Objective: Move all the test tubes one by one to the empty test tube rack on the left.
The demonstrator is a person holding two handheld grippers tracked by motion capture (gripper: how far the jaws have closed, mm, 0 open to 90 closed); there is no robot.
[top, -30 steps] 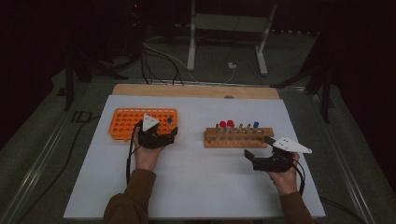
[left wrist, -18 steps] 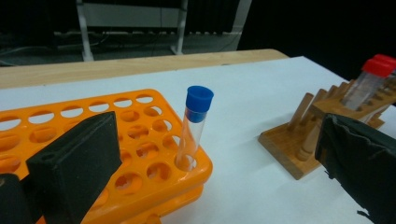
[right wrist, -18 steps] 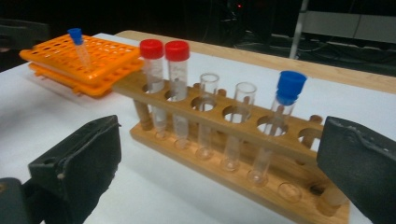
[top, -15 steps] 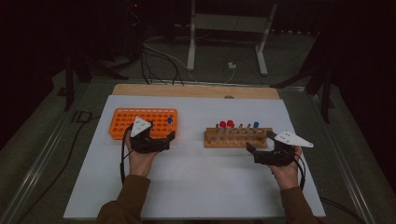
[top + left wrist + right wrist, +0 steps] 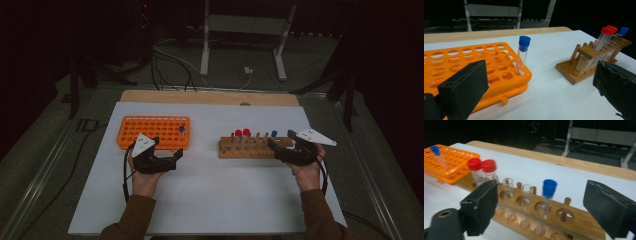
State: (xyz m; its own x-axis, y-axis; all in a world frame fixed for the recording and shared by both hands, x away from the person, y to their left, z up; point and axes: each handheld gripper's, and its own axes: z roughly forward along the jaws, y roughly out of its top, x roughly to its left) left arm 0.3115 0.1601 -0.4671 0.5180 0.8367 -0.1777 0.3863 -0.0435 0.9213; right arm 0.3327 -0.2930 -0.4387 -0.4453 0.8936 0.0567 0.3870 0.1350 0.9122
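The right hand-held gripper [image 5: 274, 145] sits right at the near side of the wooden rack [image 5: 564, 225], jaws apart with nothing between them, and they have just been closing in a little. Dead ahead of it stands the blue-capped tube [image 5: 547, 198], upright in a hole toward the rack's right end, the two red-capped tubes [image 5: 482, 171] further left along the same rack.

That tube looks light, stiff and slick, a thin clear wall that could crack if squeezed hard, so I'd take it on the bare barrel just under the cap, where it clears the rack's top rail, and lift straight up.

The right forearm comes in low, wrist level, jaws pointing across the rack.

Well left of the wooden rack, the left hand-held gripper [image 5: 176, 154] hangs wide open and empty at the near edge of the orange rack [image 5: 486, 65], its jaws having just spread. One blue-capped tube [image 5: 522, 56] already stands in that rack's near right corner.
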